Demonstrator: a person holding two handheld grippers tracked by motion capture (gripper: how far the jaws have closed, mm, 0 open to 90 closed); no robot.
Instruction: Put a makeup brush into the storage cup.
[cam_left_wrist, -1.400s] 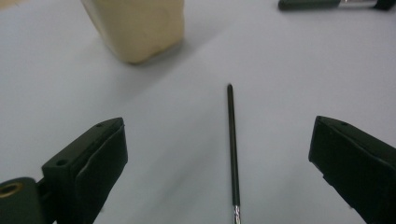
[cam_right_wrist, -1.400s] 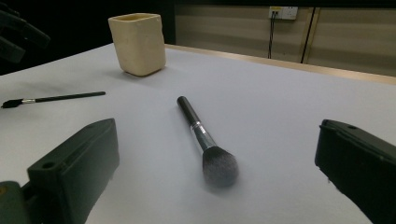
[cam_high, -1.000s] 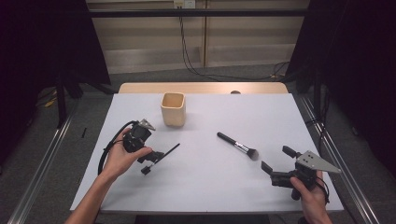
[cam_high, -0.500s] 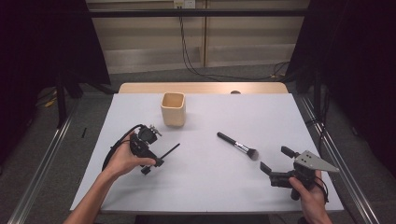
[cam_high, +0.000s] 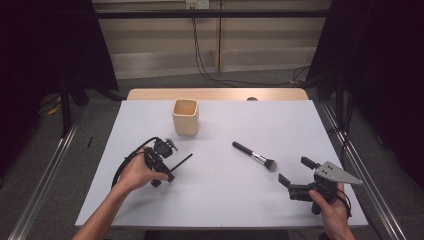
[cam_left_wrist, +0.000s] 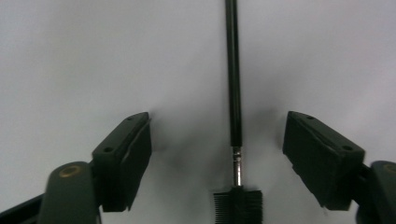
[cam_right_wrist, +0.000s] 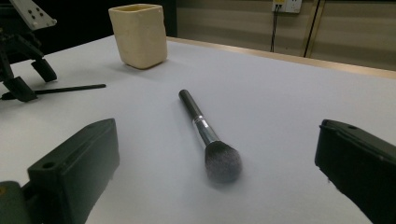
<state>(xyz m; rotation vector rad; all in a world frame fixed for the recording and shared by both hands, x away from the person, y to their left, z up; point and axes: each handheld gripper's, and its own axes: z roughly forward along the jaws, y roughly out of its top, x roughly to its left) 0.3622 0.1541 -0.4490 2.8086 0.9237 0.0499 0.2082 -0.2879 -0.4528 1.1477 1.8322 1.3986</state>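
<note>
L gripper jaws closing round thin brush, not yet touching, R gripper open nr powder brush

My 2 black grippers work a pale grey table; a black thin brush, a black, silver-banded powder brush, a cream cup.

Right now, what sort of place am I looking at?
Probably a lab or studio set up for recording: a white table ringed by black curtains, bare wall cables, and only a few props, like a beige cup and makeup brush.
</note>
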